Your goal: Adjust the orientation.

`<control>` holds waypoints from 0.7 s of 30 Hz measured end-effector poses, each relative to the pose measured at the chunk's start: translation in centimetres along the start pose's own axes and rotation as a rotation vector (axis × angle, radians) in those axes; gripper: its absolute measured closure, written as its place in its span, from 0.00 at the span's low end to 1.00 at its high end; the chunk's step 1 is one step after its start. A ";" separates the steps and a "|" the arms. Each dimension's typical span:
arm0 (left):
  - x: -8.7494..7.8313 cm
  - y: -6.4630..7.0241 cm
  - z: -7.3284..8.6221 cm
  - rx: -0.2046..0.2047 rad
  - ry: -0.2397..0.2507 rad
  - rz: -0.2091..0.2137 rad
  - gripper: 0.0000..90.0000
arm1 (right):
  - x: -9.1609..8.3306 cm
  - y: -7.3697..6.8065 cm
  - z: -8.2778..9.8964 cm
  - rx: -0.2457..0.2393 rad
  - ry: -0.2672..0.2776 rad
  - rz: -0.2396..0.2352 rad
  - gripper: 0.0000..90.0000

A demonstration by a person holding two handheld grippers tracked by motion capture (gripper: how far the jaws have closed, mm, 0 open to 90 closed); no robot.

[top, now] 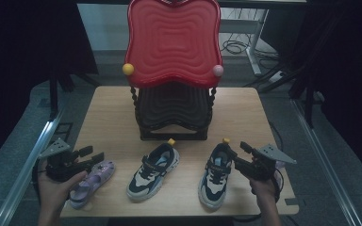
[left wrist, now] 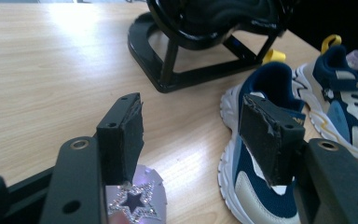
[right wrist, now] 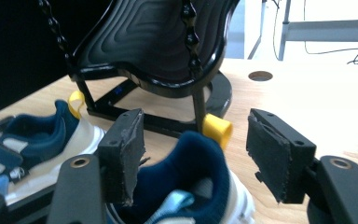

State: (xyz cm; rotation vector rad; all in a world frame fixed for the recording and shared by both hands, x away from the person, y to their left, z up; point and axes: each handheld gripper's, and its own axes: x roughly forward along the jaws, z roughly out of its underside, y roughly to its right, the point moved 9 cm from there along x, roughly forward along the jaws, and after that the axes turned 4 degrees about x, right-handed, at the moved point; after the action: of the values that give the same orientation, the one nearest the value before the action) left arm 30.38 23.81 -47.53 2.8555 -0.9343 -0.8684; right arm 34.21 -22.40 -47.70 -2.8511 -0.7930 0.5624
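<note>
The left gripper (top: 90, 154) is a black handheld tool with a pistol-shaped body, and a grey three-cornered plate (top: 54, 147) sits on top of it. The right gripper (top: 238, 153) looks the same, with its own grey three-cornered plate (top: 275, 153) and a dark cable (top: 278, 184) hanging below it. Each jaw is a black block with a worn, rough dark pad (right wrist: 266, 156), fixed on a flat black arm with a round brass-coloured rivet (right wrist: 80, 162) and small screw holes.

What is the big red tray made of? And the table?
The red tray looks like glossy moulded plastic: it shines and has wavy ridges pressed in. The table looks like pale wood or wood-look board, with grain lines and a soft sheen.
</note>
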 end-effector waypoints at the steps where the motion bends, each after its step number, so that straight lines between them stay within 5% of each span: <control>1: 0.1 0.1 0.1 0.002 -0.005 0.000 0.44 | -0.2 0.3 0.1 -0.007 0.000 0.008 0.42; 10: 1.4 0.2 0.5 0.003 -0.038 0.006 0.44 | -1.8 2.6 1.2 0.010 -0.037 0.021 0.53; 21: 1.9 0.7 0.7 0.016 -0.048 0.026 0.44 | -3.5 4.3 3.5 -0.009 -0.129 0.043 0.96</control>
State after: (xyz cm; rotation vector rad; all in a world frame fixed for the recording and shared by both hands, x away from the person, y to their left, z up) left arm 30.90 22.28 -49.00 2.8415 -0.9856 -0.9356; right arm 32.09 -27.80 -50.72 -2.8697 -0.7568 0.7575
